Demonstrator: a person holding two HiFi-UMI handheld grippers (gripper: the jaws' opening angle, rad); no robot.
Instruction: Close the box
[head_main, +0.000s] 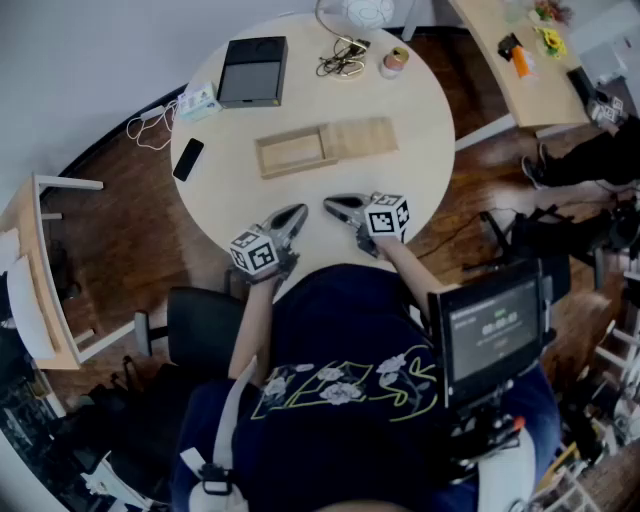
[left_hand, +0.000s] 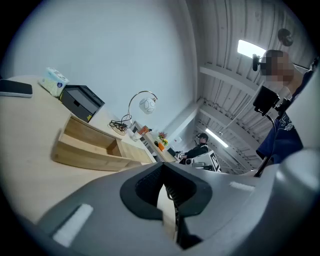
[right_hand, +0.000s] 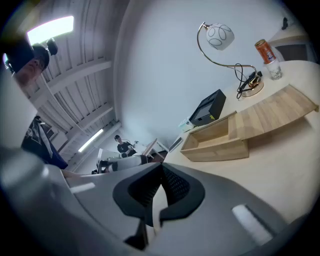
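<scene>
- Left gripper (head_main: 291, 217) and right gripper (head_main: 340, 207): both low at the near edge of the table (head_main: 420, 140), side by side, tips pointing far.
- Each gripper's own view shows its jaws pressed together at the tip, with nothing between them.
- Wooden box (head_main: 292, 155): mid-table, beyond both grippers and apart from them, long side running left to right.
- Its sliding lid (head_main: 360, 138) is drawn out to the right; the left compartment lies open. We see bare wood inside and no contents.
- Step, as we judge it: approach, with closing not yet begun and no contact with box or lid.
- Next move, in our judgement: one gripper braces the left end of the box while the other pushes the lid's right end leftward along its grooves. The push must stay level or the lid may bind, or the whole box may slide.
- Further left: a phone (head_main: 188, 159).
- Far side: a black case (head_main: 252, 70), shut; we cannot tell what is in it.
</scene>
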